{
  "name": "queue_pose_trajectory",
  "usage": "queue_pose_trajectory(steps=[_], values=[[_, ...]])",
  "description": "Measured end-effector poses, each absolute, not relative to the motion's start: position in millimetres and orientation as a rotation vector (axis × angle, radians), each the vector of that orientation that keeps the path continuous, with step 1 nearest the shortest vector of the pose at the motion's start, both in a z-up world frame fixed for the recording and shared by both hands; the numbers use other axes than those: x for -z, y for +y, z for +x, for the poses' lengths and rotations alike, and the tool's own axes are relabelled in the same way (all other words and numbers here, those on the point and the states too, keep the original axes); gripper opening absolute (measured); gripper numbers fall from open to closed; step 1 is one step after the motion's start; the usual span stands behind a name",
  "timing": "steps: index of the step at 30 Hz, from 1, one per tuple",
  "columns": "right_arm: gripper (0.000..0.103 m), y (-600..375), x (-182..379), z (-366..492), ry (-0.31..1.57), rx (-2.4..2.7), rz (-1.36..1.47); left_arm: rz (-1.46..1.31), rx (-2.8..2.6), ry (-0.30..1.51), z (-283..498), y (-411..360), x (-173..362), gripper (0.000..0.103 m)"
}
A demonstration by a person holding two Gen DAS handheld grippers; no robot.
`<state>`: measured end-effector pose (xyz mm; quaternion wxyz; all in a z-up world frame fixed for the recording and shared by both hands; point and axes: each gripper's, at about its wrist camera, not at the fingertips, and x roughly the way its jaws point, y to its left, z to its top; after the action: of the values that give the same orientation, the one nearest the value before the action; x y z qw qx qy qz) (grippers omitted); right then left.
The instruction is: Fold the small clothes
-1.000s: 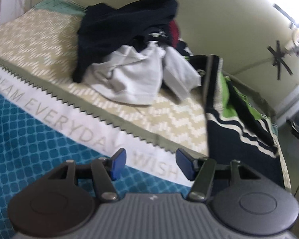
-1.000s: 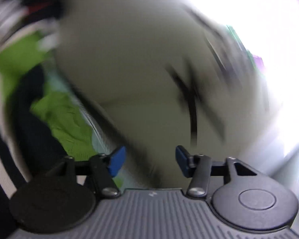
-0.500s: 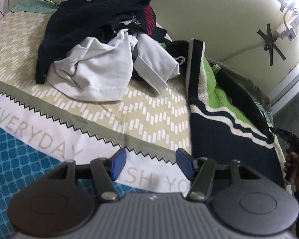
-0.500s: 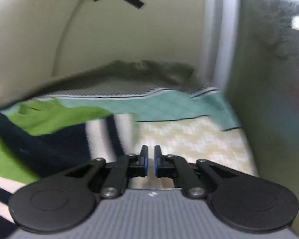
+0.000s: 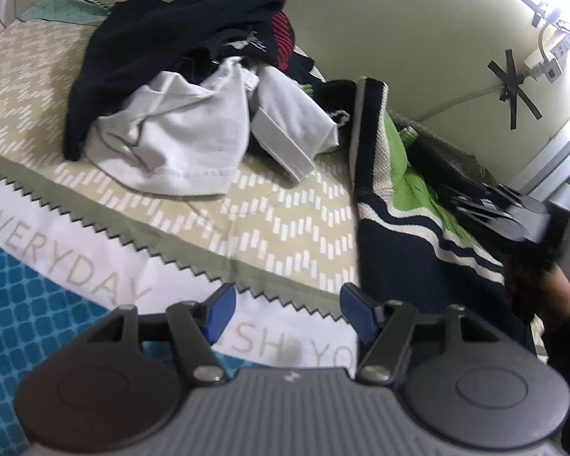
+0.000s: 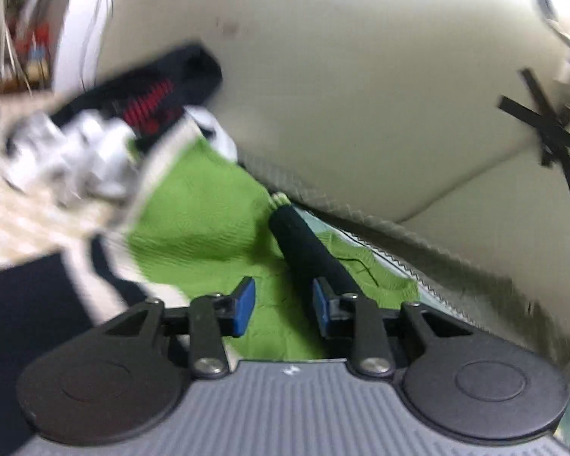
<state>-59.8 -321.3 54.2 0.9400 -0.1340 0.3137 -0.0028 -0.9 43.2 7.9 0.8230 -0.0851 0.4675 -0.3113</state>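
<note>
- The left gripper (image 5: pixel 285 306) hangs over the bedspread (image 5: pixel 247 235), its blue pads standing fairly wide and opening; nothing lies between them, and they touch no cloth.
- Under that gap runs the white band of the bedspread with grey lettering, edged by a dark zigzag line.
- The sweater (image 5: pixel 391 205), striped green, navy and white, lies spread flat just to the right of the left gripper, one edge close beside the right-hand pad.
- Beyond the sweater's far end, against the wall (image 5: pixel 399 38), sits the pile (image 5: pixel 193 87): a dark garment on top, a crumpled white one in front, a bit of red showing.
- The right gripper (image 6: pixel 283 302) hovers low over the sweater's green part (image 6: pixel 193 220), on the side of the sweater away from the left gripper.
- Its jaws stand narrow and are opening; green knit shows in the gap, but the pads press on nothing.
- A dark rolled piece (image 6: pixel 307 250) lies on the green just ahead of its right-hand pad; whether it touches the pad I cannot tell, the view being blurred.
- A hand (image 5: pixel 539 277) holds that right gripper at the sweater's outer edge.
</note>
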Motion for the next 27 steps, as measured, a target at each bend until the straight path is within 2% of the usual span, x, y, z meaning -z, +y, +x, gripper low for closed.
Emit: queue_pose_trajectory(steps=[1,2,4,5,8,11,13,15,16,18,19,24,27], values=[[0.03,-322,-46,-46,0.653,0.034,-0.31,-0.185,0.658,0.994,0,46,-8,0.062],[0.026,-327,-35,-31,0.695,0.057,-0.33,-0.191,0.654,0.992,0,49,-9,0.062],[0.009,-340,-24,-17,0.756,0.079,-0.264,-0.2,0.648,0.986,2,54,-10,0.062],[0.005,-349,-28,-15,0.752,0.082,-0.199,-0.204,0.646,0.983,3,57,-10,0.063],[0.005,-375,-59,-27,0.682,0.046,0.035,-0.218,0.637,0.982,10,60,-9,0.064],[0.005,-383,-87,-49,0.64,-0.038,0.134,-0.228,0.638,0.971,17,58,-9,0.064],[0.007,-372,-92,-55,0.645,-0.084,0.082,-0.24,0.641,0.964,20,58,-9,0.066],[0.018,-343,-76,-57,0.745,-0.084,-0.114,-0.252,0.643,0.957,22,59,-9,0.066],[0.043,-332,-64,-53,0.808,-0.071,-0.196,-0.257,0.645,0.95,22,61,-10,0.066],[0.041,-311,-47,-50,0.845,-0.061,-0.317,-0.262,0.65,0.933,21,68,-11,0.068],[0.041,-303,-53,-52,0.814,-0.07,-0.336,-0.265,0.646,0.929,21,71,-11,0.07],[0.041,-257,-102,-38,0.615,-0.214,-0.254,-0.303,0.638,0.939,26,79,-4,0.071],[0.03,-219,-110,-2,0.57,-0.289,-0.25,-0.31,0.65,0.939,22,81,-3,0.071]])
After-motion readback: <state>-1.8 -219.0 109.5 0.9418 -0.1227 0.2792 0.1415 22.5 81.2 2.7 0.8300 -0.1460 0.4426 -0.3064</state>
